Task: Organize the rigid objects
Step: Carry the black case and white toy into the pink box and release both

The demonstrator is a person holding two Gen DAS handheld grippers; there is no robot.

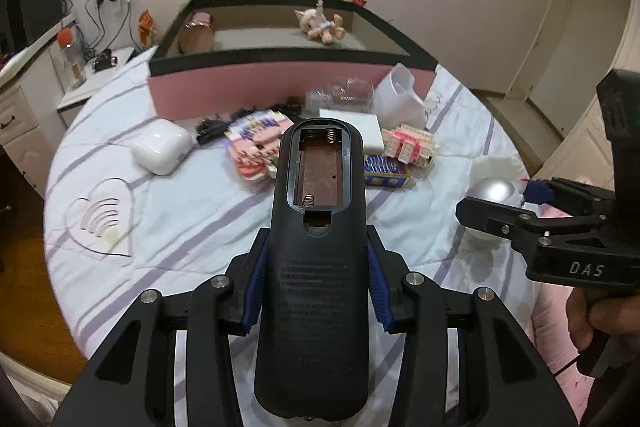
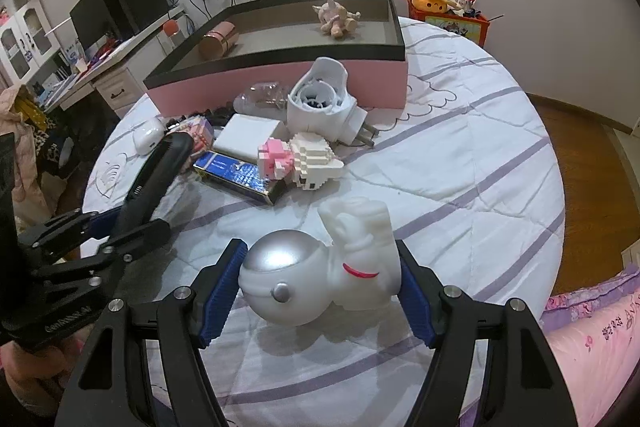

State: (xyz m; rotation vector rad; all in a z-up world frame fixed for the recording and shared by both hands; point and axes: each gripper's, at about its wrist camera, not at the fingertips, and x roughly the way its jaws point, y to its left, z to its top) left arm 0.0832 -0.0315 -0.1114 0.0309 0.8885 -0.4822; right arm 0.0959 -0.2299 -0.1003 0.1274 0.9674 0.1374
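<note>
Ahead of both sets of fingers sits the pink tray [image 2: 280,87], holding only a copper-coloured cylinder [image 2: 218,41] at its left end and a small plush toy [image 2: 336,19] toward the back right. My left gripper [image 1: 316,263] is clamped on the black remote [image 1: 316,227], battery bay open and upward, held above the bed [image 2: 460,163]. The long overhang could let it pivot and slip. My right gripper [image 2: 320,287] brackets the white figurine with silver dome [image 2: 316,275], pads [image 2: 222,283] at its sides, contact uncertain; the rounded dome may squirt out.
</note>
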